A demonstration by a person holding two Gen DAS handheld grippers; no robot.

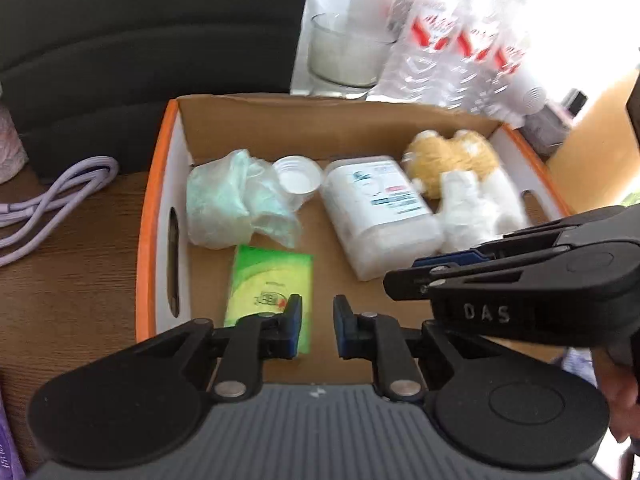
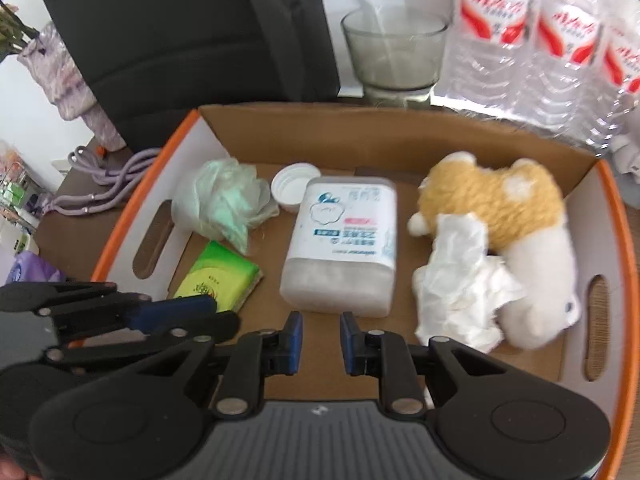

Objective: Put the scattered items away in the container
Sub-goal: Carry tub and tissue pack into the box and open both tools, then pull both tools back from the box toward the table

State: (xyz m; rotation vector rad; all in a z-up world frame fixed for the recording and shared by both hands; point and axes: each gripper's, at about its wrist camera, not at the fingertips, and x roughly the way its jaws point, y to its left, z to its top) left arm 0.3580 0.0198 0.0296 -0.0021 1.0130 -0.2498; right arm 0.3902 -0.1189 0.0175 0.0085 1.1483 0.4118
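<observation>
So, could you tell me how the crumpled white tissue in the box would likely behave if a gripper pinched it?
The crumpled white tissue looks thin and creased, so it would probably squash flat between the fingers. It is likely very light. It leans on the plush toy, so lifting it may nudge that slightly.

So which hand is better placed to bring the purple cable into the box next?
Probably the left tool: the purple cable lies on the table outside the cardboard box's left wall, its own side. The right tool is farther away.

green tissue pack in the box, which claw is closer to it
Left. The left claw hovers right over the green tissue pack's near end; the right claw sits farther toward the box's middle, in front of the white cotton-pad container.
</observation>
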